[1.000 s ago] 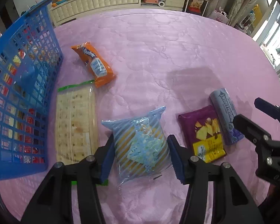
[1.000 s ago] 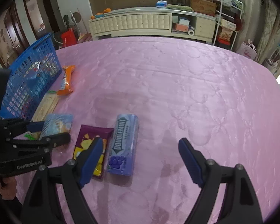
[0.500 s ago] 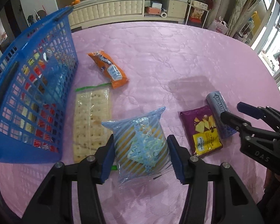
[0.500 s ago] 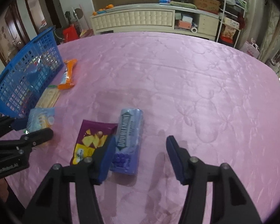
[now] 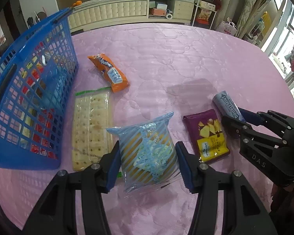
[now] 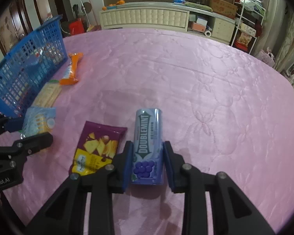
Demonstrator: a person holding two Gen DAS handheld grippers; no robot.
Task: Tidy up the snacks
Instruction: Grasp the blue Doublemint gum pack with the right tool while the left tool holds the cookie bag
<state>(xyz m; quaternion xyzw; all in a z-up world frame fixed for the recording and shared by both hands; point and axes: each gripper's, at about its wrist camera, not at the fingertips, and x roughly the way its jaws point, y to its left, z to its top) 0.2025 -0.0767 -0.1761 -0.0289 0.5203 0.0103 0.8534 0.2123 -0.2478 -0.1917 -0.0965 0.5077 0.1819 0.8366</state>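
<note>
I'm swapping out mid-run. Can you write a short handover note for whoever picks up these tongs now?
Left tongs: shut on the blue striped snack bag.
Right tongs: jaws have just been closing around the Doublemint pack, pads at its sides.
Done: blue basket already holds several snacks.
Left on the pink tablecloth: orange bar, cracker sleeve, purple chip packet, plus both gripped items.

cream sideboard (image 6: 145, 17), wire shelf (image 6: 247, 19), bright window (image 5: 280, 39)
</note>
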